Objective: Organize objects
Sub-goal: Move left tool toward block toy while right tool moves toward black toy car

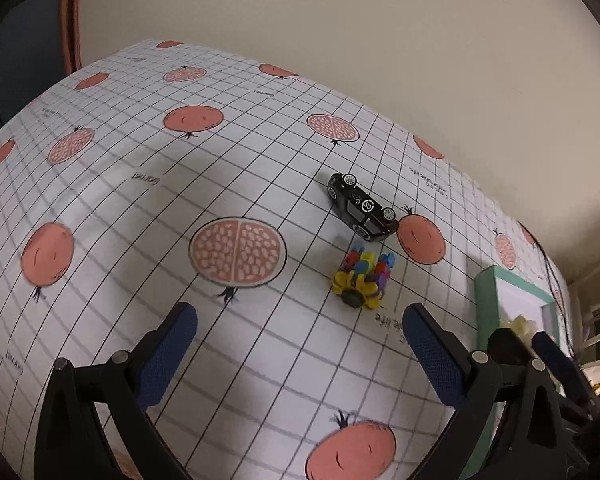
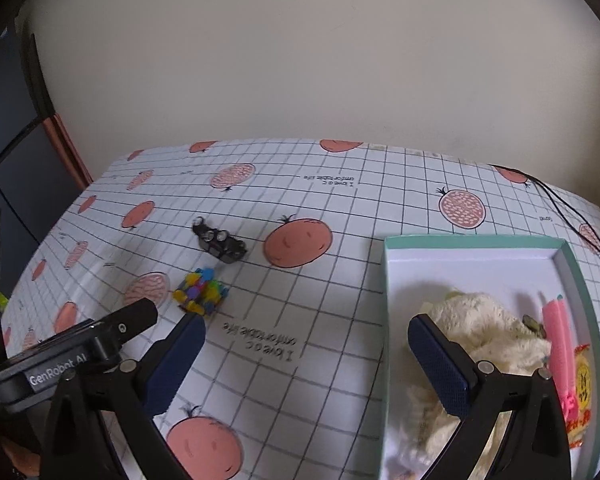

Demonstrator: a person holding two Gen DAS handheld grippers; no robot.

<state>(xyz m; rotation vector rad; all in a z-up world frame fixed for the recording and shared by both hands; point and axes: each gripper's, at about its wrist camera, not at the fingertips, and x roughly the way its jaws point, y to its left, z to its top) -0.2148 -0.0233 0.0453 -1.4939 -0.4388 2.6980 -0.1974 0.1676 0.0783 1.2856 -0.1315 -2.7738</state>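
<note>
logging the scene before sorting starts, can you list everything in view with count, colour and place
black toy car: 1, black with silver wheels, tipped over on the tablecloth, beyond the block toy
multicoloured plastic block toy: 1, yellow, blue, red, purple, on the tablecloth near the car
white gridded tablecloth with pomegranate prints: 1, white and salmon, covers the table
mint-rimmed shallow box: 1, white inside, right side of the table
cream fluffy cloth: 1, in the box
pink plastic item: 1, in the box by its right wall
orange-yellow packet: 1, in the box
black cable: 1, far right
left gripper: 1, black, blue pads, open
right gripper: 1, same, open, partly over the box
</note>
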